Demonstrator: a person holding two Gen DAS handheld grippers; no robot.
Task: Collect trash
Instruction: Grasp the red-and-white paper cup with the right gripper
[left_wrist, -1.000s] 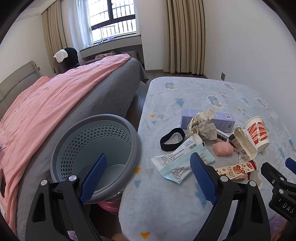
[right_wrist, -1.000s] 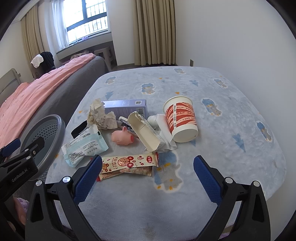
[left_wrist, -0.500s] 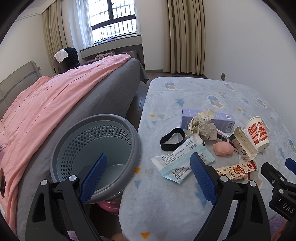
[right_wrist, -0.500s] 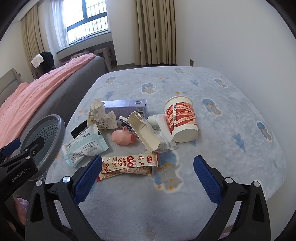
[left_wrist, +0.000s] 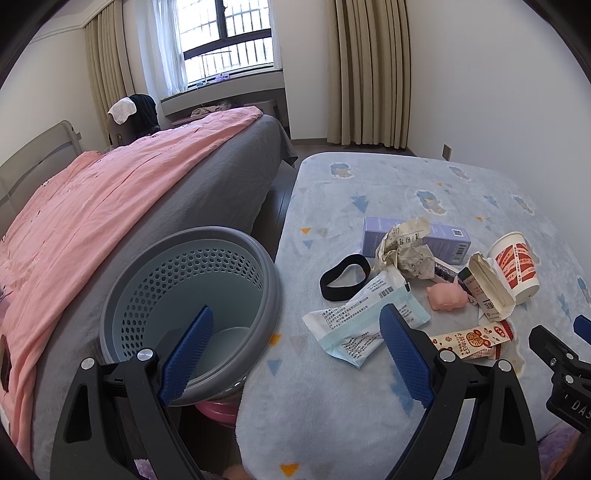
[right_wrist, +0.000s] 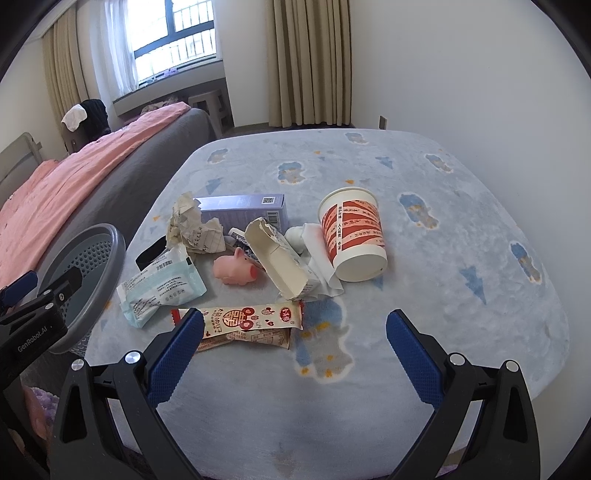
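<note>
Trash lies on a blue-clothed table (right_wrist: 424, 295): a red-and-white paper cup (right_wrist: 351, 232) on its side, a torn carton (right_wrist: 275, 258), a crumpled paper (right_wrist: 194, 229), a purple box (right_wrist: 243, 210), a wipes pack (right_wrist: 159, 288), a snack wrapper (right_wrist: 247, 321) and a pink toy pig (right_wrist: 236, 267). A grey perforated bin (left_wrist: 192, 299) stands left of the table. My left gripper (left_wrist: 295, 354) is open and empty, over the bin's rim and the table edge. My right gripper (right_wrist: 293, 354) is open and empty, just short of the wrapper.
A black band (left_wrist: 343, 277) lies near the wipes pack (left_wrist: 365, 325). A bed with a pink cover (left_wrist: 110, 206) runs along the left of the bin. A white wall (right_wrist: 480, 74) bounds the table's right side. Curtains and a window are at the back.
</note>
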